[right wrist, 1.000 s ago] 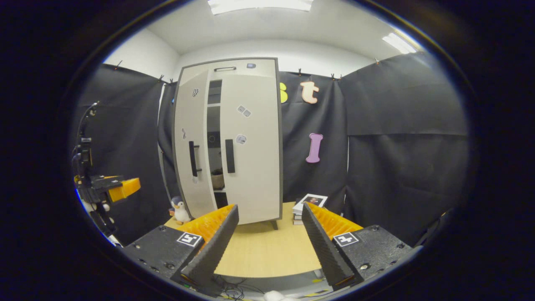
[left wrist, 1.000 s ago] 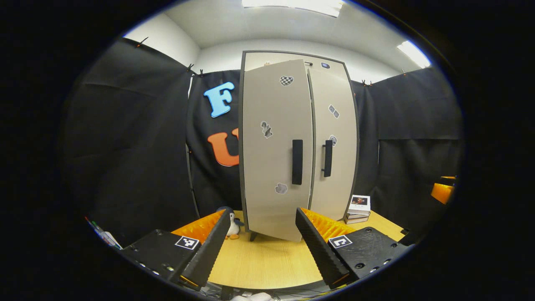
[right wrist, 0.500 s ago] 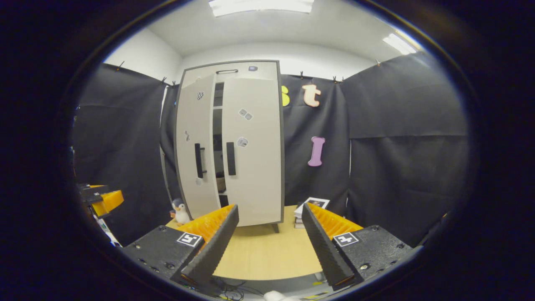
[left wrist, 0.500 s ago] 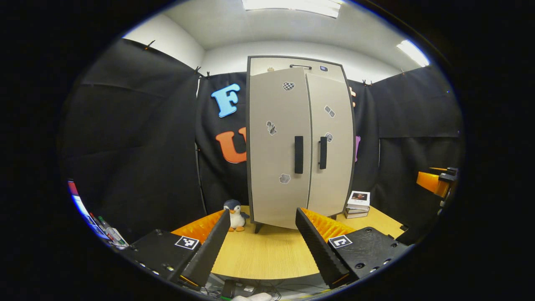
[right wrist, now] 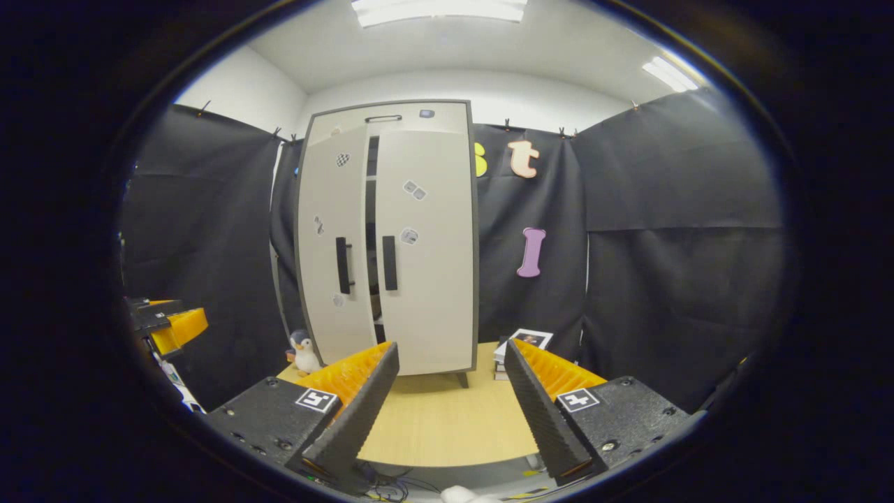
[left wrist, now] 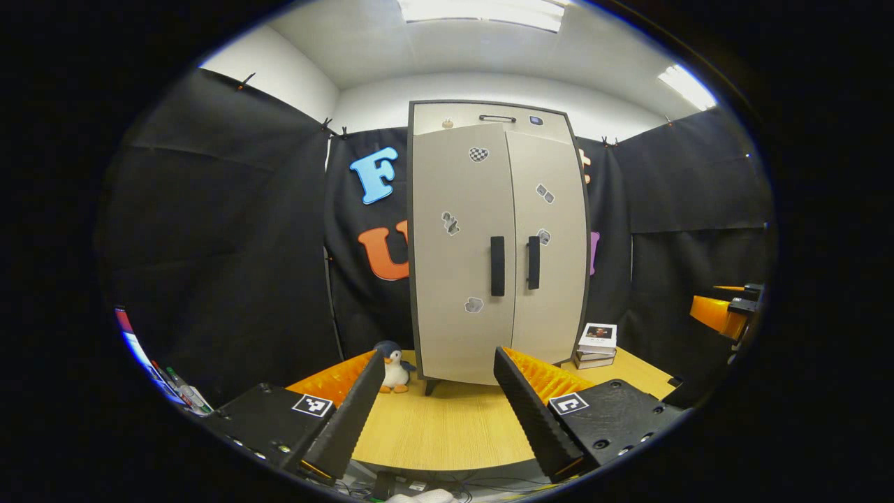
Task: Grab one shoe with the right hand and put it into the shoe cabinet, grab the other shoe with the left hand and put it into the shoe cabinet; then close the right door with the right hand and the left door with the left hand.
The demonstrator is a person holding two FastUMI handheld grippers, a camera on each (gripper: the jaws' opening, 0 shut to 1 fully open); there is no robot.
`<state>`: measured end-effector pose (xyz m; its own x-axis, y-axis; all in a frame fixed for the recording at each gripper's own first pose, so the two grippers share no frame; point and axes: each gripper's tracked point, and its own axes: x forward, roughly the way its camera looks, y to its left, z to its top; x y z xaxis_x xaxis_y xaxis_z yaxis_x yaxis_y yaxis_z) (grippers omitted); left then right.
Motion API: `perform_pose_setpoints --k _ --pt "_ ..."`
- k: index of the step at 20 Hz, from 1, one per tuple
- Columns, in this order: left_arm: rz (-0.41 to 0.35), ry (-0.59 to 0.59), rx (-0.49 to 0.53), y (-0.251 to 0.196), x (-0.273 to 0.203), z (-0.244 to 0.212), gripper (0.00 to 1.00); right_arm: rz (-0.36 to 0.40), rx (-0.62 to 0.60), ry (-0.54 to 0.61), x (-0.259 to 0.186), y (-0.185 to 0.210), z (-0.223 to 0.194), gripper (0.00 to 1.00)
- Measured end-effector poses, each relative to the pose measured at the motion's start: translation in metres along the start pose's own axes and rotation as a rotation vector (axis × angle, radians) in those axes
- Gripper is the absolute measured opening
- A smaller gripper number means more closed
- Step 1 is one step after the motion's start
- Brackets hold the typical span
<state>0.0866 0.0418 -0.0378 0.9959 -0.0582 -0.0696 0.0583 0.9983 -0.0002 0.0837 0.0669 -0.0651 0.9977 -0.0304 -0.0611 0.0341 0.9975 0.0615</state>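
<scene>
We see our left gripper (left wrist: 436, 405) and right gripper (right wrist: 450, 405) spread wide, empty, above the tabletop (left wrist: 454, 426). Beyond stands the shoe cabinet (right wrist: 391, 237) — its left door (right wrist: 335, 237) slightly ajar, the dark gap hiding the shoes; the right door (right wrist: 429, 237) sits shut.

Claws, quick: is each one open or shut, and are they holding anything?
Left claw: open, holding nothing.
Right claw: open, holding nothing.
</scene>
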Motion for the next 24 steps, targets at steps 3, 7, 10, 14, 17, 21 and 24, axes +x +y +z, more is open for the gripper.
perform_pose_setpoints --k 3,7,10,14,17,21,24 --pt "0.0 -0.005 -0.003 0.0 0.0 0.001 0.96 0.008 -0.012 -0.002 0.0 0.005 0.002 0.99" --pt "0.011 -0.003 0.002 0.006 0.002 0.001 0.96 0.011 -0.024 -0.012 0.001 0.009 0.005 0.99" --pt "0.02 0.005 -0.005 0.009 0.002 -0.001 0.96 0.009 -0.029 -0.011 0.005 0.008 0.004 0.99" --pt "0.018 0.009 -0.005 0.007 0.005 0.0 1.0 0.006 -0.019 -0.005 0.008 0.005 0.002 0.99" --pt "0.012 0.011 -0.001 0.005 0.003 -0.001 0.96 0.005 -0.017 -0.009 0.008 0.004 0.004 1.0" --pt "0.012 0.015 -0.005 0.006 0.007 -0.001 0.96 0.007 -0.02 -0.005 0.01 0.006 0.002 0.99" --pt "0.018 0.019 -0.007 0.008 0.008 -0.002 0.96 0.012 -0.015 -0.007 0.012 0.007 0.002 0.99"
